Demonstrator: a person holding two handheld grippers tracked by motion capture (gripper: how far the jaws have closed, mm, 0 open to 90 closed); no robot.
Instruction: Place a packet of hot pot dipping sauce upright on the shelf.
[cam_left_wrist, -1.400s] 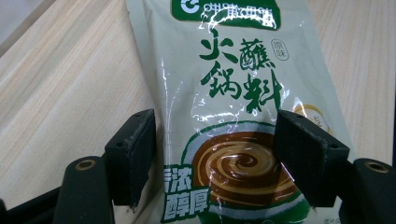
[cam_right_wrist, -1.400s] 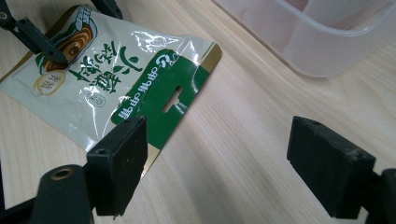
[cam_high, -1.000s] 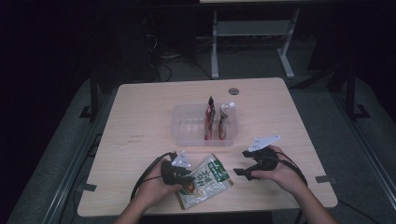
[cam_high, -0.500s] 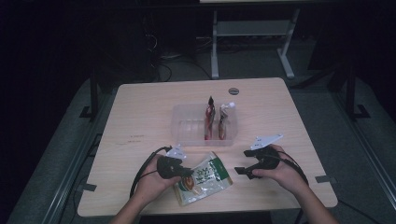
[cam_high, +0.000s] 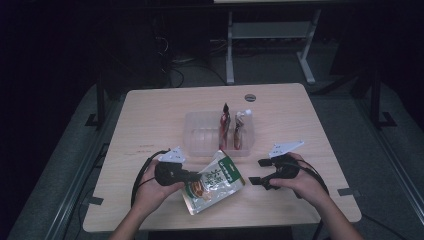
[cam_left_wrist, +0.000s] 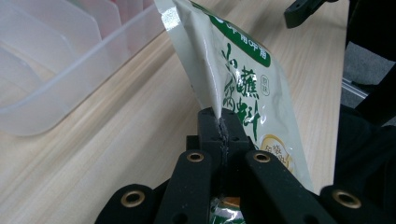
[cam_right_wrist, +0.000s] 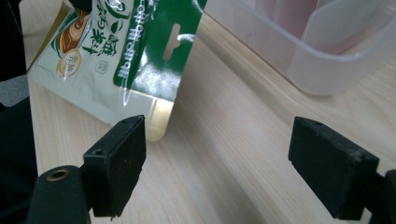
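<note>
Snack pouch (cam_high: 215, 181) is pinched along one edge by the left gripper (cam_left_wrist: 219, 128), lifted partly off the table (cam_high: 150, 115) just before the clear bin (cam_high: 200, 135). Right gripper (cam_right_wrist: 233, 163) waits beside it, jaws wide, empty. By my read, picked up, not yet binned.

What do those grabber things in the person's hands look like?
Both are black plastic. The left gripper and right gripper each carry a light grey three-cornered plate on top and trail a black cable. Up close, each has two blocky black jaws on arms dotted with brass-coloured rivets. The forearms are bare, with no sleeves in sight.
</note>
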